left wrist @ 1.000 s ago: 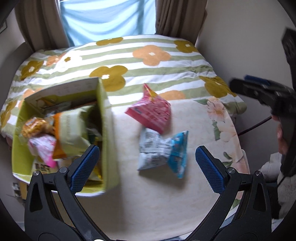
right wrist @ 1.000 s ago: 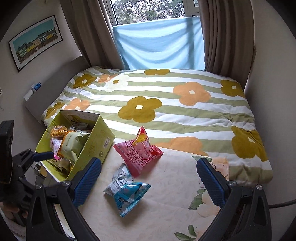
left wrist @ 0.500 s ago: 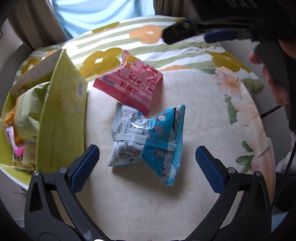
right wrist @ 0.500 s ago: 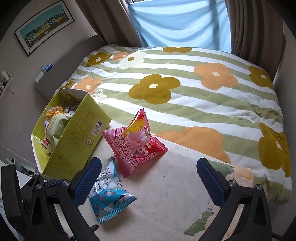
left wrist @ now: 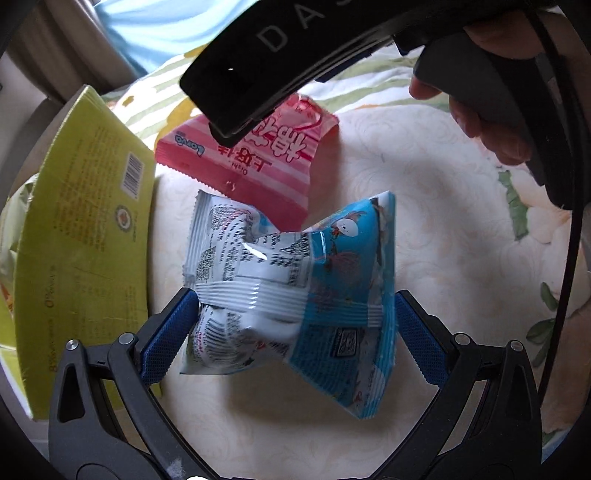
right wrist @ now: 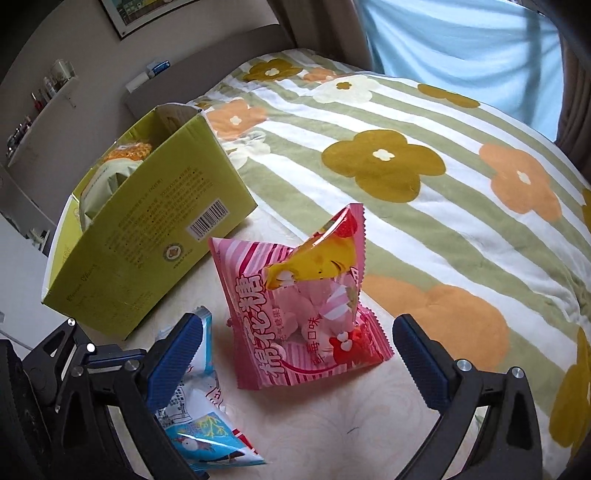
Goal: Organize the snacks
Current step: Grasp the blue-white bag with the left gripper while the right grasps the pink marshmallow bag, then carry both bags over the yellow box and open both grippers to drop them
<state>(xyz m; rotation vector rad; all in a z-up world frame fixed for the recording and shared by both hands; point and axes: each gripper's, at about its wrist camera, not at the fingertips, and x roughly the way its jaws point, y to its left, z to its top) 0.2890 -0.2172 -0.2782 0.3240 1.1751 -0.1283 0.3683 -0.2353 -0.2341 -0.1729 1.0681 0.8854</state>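
Left gripper [left wrist: 291, 328] straddles one blue snack packet [left wrist: 295, 280].

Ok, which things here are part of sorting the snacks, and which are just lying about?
Part of the job:
- blue and white plastic snack packet, between the left gripper's open fingers
- pink striped marshmallow bag
- yellow-green cardboard box holding snacks
- right gripper, open

Lying about:
- flowered striped bedspread
- framed picture
- wall shelf

Left claw [left wrist: 291, 328], right claw [right wrist: 295, 354]: black frames, blue ribbed pads, silver screws.
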